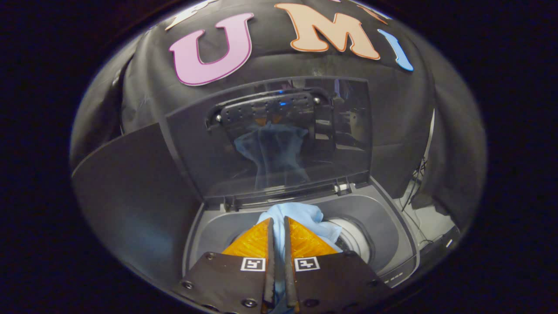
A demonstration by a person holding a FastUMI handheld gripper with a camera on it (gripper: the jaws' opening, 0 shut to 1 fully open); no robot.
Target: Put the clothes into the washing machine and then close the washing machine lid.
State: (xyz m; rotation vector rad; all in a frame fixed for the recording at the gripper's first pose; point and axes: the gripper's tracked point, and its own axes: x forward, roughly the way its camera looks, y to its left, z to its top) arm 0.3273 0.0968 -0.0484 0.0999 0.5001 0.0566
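While the gripper (pixel 279 226) hangs above the open mouth of the grey top-loading washing machine (pixel 383 218), its fingers are clamped nearly together on a light blue cloth garment (pixel 305 216). A thin strip of that fabric shows in the slit between the fingers, and the rest bunches up just beyond the tips.

Garment position: directly ahead of the fingers and below them, over the round drum opening. White inner drum (pixel 355 237) visible just to the right of the cloth. From this angle I cannot tell whether the bulk of the garment has already entered the drum or drapes on its rim.

Lid: tinted transparent hinged lid (pixel 270 135) stands raised at the far side of the opening, tilted back toward the booth wall. Its pane carries a reflection of the blue cloth. Hinge line runs left to right just beyond the garment.

Judgement: loading step is in hand, lid step not begun. The relation that counts is vertical — the cloth hangs from the fingertips straight over the drum, so a release here, or slightly lower, should drop it inside. Risk: a trailing fold catching on the near rim. Afterwards the lid's top edge, far and high from the fingers, is the thing to reach.
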